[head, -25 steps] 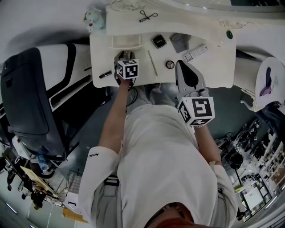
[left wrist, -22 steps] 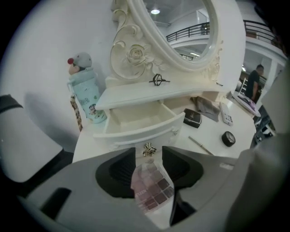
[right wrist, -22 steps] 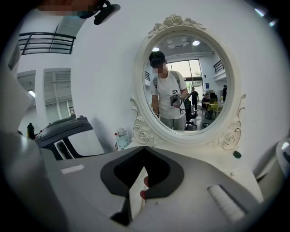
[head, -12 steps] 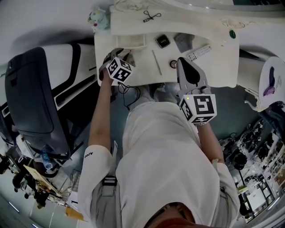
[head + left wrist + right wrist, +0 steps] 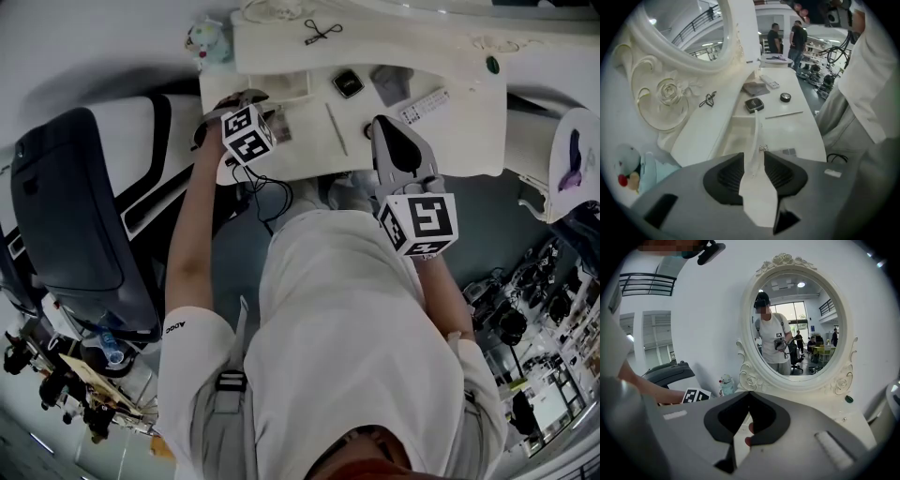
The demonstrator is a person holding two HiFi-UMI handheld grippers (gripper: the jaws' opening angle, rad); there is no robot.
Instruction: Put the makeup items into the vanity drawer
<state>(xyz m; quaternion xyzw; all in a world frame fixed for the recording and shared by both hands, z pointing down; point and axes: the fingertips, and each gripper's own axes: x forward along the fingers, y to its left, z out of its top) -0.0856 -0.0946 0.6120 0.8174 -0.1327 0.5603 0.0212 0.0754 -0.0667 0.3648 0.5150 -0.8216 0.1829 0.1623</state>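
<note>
1. Step: the drawer [image 5: 737,140] is pulled out at upper left of the head view. What I see of its inside looks bare, so I judge loading hasn't begun and I'm abt to fetch the 1st item.
2. My left hand-held gripper [image 5: 753,158] is over the drawer's end, jaws spread, having just narrowed a little. No makeup item is btw them. The drawer's thin front wall w/ its small knob [image 5: 762,148] lines up w/ the gap but doesn't look pinched.
3. My right hand-held gripper [image 5: 749,393] has its jaws pressed together, over the tabletop [image 5: 450,141] centre-right of the head view. I can make out nothing pinched.
4. Items lie on the tabletop, right of the drawer:
   - black square compact [image 5: 349,83], just beside the drawer
   - thin pale stick [image 5: 336,128], lying flat below the compact
   - small round pot [image 5: 785,97]
   - flat strip [image 5: 424,106], prob. a palette, further right near a grey cloth [image 5: 756,88]
   - black looped tool [image 5: 321,35], up on the ledge above the drawer
5. Next, my guess: the compact is closest, so I take the left hand-held gripper right, come down from above, pinch across its sides and lower it into the drawer.
6. Handling, as I judge it:
   - compact: rigid and flat, and its glossy lid may slip
   - stick: v. thin, needs a low, fine pinch
   - pot: small, could skid
</note>
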